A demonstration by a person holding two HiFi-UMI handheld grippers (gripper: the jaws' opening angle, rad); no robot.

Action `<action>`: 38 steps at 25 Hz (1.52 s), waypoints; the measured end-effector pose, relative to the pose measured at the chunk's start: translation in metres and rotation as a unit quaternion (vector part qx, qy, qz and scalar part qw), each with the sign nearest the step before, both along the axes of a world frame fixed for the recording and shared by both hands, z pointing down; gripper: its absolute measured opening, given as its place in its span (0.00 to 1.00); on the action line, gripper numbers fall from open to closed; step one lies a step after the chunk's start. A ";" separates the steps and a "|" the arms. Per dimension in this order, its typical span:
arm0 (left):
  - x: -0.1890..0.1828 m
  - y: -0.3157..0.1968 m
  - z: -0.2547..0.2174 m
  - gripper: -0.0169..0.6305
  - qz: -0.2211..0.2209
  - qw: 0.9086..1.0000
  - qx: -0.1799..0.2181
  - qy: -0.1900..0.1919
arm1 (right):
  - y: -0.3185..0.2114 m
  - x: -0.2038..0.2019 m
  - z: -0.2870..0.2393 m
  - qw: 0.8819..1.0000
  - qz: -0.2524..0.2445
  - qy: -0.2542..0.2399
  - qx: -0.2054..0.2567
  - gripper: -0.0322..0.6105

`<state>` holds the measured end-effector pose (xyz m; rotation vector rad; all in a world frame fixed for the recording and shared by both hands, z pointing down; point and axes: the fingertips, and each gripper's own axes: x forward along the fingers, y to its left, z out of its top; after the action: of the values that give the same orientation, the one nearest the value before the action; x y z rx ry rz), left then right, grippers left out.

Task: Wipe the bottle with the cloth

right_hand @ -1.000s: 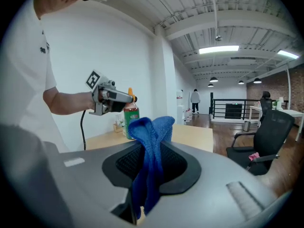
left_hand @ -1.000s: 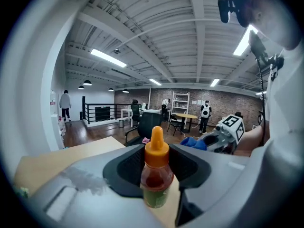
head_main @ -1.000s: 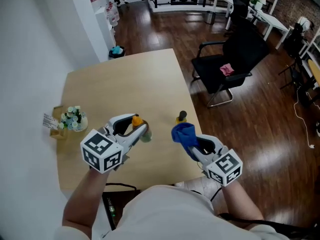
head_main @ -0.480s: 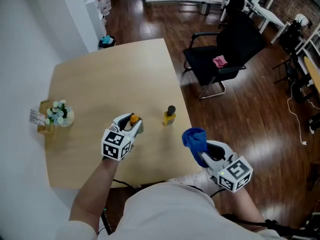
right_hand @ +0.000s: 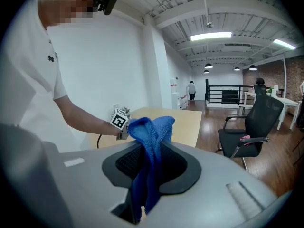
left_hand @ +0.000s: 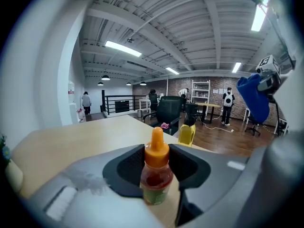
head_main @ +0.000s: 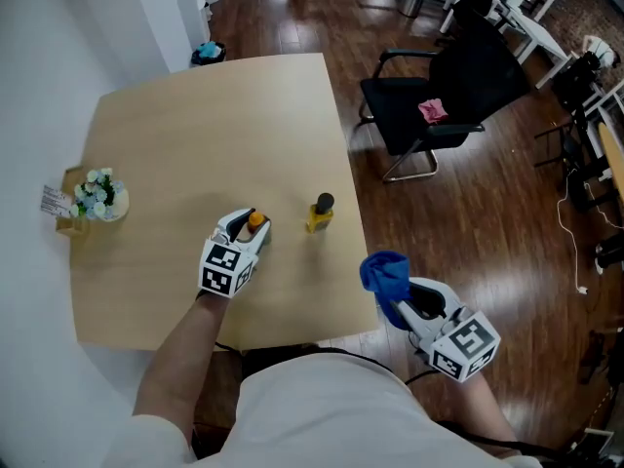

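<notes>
L gripper (head_main: 252, 222) is low over the table (head_main: 195, 115), near-centre, clamped on the bottle (left_hand: 156, 172). It's a small clear one w/ an orange nozzle cap, reddish stuff inside and a green label. The bottle stands upright between the two black pads, which press in at its shoulders from either side. Can't tell if its base is touching the top or just clear of it. The person's bare forearm runs back from that gripper toward the near table edge.

R gripper (head_main: 402, 305) is off the table altogether, out past the near right corner and above the wood floor, well apart from the bottle. Its jaws are closed on the cloth (head_main: 385, 273). The cloth is blue, bunched into a lump sticking out beyond the tips, w/ the rest hanging down between the pads.

On the table just right of the L gripper stands a yellow bottle (head_main: 318, 214) w/ a black cap, upright, not touched by anything. It's close to the right edge. Far over at the left edge there's a small pot of flowers (head_main: 96, 193) next to a little box.

Beyond the table's right side is a black chair (head_main: 458, 81) w/ sth pink on the seat.
</notes>
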<state>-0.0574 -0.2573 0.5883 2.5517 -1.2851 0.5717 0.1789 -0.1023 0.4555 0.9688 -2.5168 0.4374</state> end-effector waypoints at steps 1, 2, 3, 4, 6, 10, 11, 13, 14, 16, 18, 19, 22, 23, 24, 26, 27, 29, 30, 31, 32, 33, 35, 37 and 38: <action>0.001 0.001 0.003 0.27 -0.001 1.000 -0.001 -0.002 | 0.000 0.002 0.001 1.000 -0.001 -0.001 -0.002 0.19; 0.001 0.002 0.004 0.27 -0.002 1.000 -0.001 -0.002 | 0.001 0.003 0.002 1.000 -0.003 -0.003 -0.004 0.19; 0.001 0.003 0.005 0.28 -0.002 1.000 -0.001 -0.002 | 0.001 0.004 0.003 1.000 -0.005 -0.005 -0.005 0.19; 0.001 0.003 0.005 0.28 -0.003 1.000 0.000 -0.003 | 0.001 0.005 0.004 1.000 -0.007 -0.007 -0.006 0.19; 0.000 0.002 0.005 0.28 -0.002 1.000 -0.001 -0.005 | 0.001 0.004 0.007 1.000 -0.012 -0.011 -0.006 0.19; -0.002 0.005 0.002 0.33 -0.010 1.000 -0.003 -0.021 | 0.003 0.003 0.009 1.000 -0.020 -0.020 -0.008 0.19; -0.003 0.005 -0.001 0.35 -0.013 1.000 -0.001 -0.027 | 0.003 0.002 0.009 0.999 -0.022 -0.024 -0.008 0.19; -0.006 0.007 -0.008 0.35 -0.017 0.999 0.006 -0.038 | 0.002 0.000 0.008 0.999 -0.027 -0.033 -0.007 0.19; -0.007 0.010 -0.012 0.35 -0.020 0.999 0.007 -0.042 | 0.002 -0.001 0.008 0.999 -0.029 -0.037 -0.007 0.19; -0.014 0.021 -0.021 0.35 -0.033 0.998 0.006 -0.046 | 0.001 -0.002 0.007 0.998 -0.035 -0.046 -0.008 0.19; -0.025 0.037 -0.030 0.35 -0.054 0.997 0.002 -0.047 | 0.000 -0.003 0.009 0.998 -0.041 -0.056 -0.008 0.19; -0.031 0.046 -0.033 0.35 -0.063 0.997 -0.003 -0.047 | 0.000 -0.004 0.011 0.997 -0.044 -0.061 -0.009 0.19; -0.046 0.082 -0.037 0.33 -0.078 0.995 -0.023 -0.052 | 0.003 -0.011 0.020 0.996 -0.053 -0.073 -0.015 0.19; -0.050 0.095 -0.036 0.33 -0.079 0.995 -0.031 -0.053 | 0.005 -0.013 0.024 0.995 -0.056 -0.075 -0.018 0.19; -0.053 0.108 -0.035 0.32 -0.078 0.995 -0.040 -0.055 | 0.008 -0.015 0.027 0.995 -0.059 -0.075 -0.021 0.19; -0.058 0.130 -0.033 0.29 -0.072 0.994 -0.052 -0.057 | 0.015 -0.016 0.032 0.995 -0.060 -0.072 -0.023 0.19; -0.059 0.141 -0.033 0.29 -0.067 0.995 -0.056 -0.058 | 0.020 -0.016 0.033 0.996 -0.059 -0.069 -0.022 0.19; -0.062 0.162 -0.036 0.29 -0.055 0.995 -0.062 -0.056 | 0.031 -0.016 0.030 0.996 -0.050 -0.066 -0.019 0.19; -0.062 0.172 -0.039 0.29 -0.047 0.995 -0.064 -0.053 | 0.036 -0.016 0.028 0.997 -0.044 -0.064 -0.017 0.19; -0.061 0.182 -0.043 0.29 -0.036 0.996 -0.063 -0.051 | 0.041 -0.017 0.025 0.997 -0.036 -0.062 -0.014 0.19; -0.060 0.191 -0.049 0.29 -0.022 0.997 -0.059 -0.050 | 0.046 -0.018 0.021 0.998 -0.029 -0.061 -0.010 0.19; -0.059 0.199 -0.055 0.29 -0.006 0.997 -0.052 -0.050 | 0.052 -0.022 0.017 0.998 -0.021 -0.061 -0.005 0.19; -0.060 0.216 -0.071 0.29 0.029 0.998 -0.031 -0.046 | 0.066 -0.034 0.010 0.998 -0.008 -0.060 0.008 0.19; -0.063 0.236 -0.090 0.29 0.060 0.998 -0.013 -0.029 | 0.085 -0.051 0.003 0.998 0.004 -0.059 0.025 0.19; -0.067 0.247 -0.099 0.29 0.074 0.997 -0.005 -0.016 | 0.096 -0.061 0.000 0.998 0.010 -0.059 0.033 0.19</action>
<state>-0.1245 -0.0099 0.4894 2.6552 -1.1048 0.6478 0.1176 -0.0066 0.4555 1.0208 -2.6438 0.4318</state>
